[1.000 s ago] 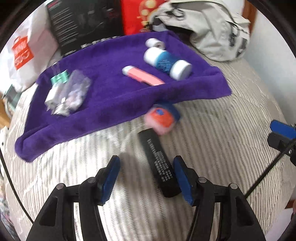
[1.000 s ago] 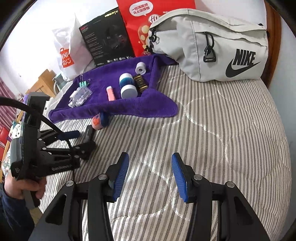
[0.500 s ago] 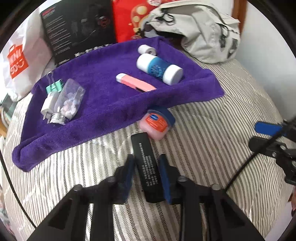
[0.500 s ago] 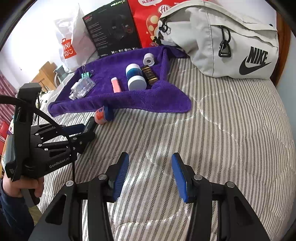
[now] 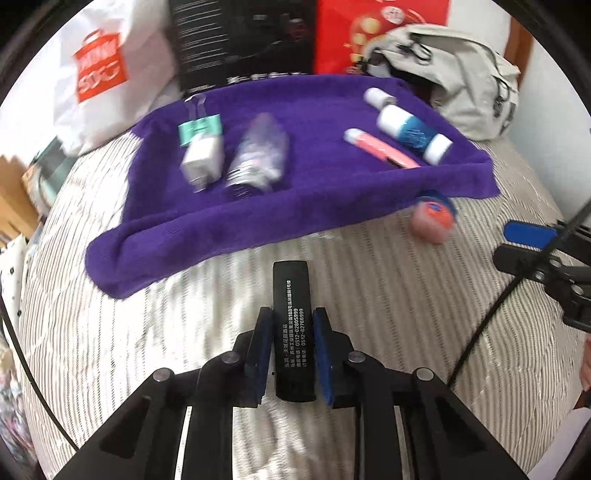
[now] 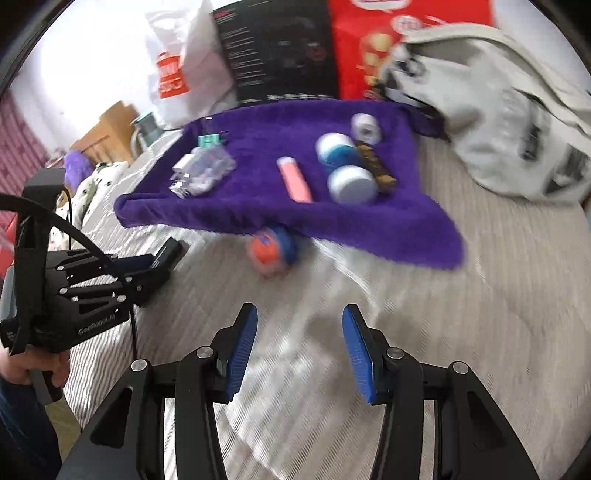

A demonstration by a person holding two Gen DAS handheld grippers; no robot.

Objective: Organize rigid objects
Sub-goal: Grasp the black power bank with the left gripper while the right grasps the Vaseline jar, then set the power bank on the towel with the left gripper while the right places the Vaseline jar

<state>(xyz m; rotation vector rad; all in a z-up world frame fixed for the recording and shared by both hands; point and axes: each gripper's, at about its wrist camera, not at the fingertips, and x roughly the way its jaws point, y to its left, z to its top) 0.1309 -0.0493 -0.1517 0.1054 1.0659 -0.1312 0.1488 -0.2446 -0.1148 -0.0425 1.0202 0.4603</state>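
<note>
Left tool clamps black box; right tool gapes; clear bottle holds small bits.

Bed cover: white w/ fine grey stripes. Towel, far side: solid purple. On it: pink stick, blue-and-white tube, teal clip, brown bar. Near edge of towel: orange-and-blue jar. Black box w/ white print, near centre. Blue pads on black frames. Far: white bag w/ orange logo, red box, grey pouch at right.
</note>
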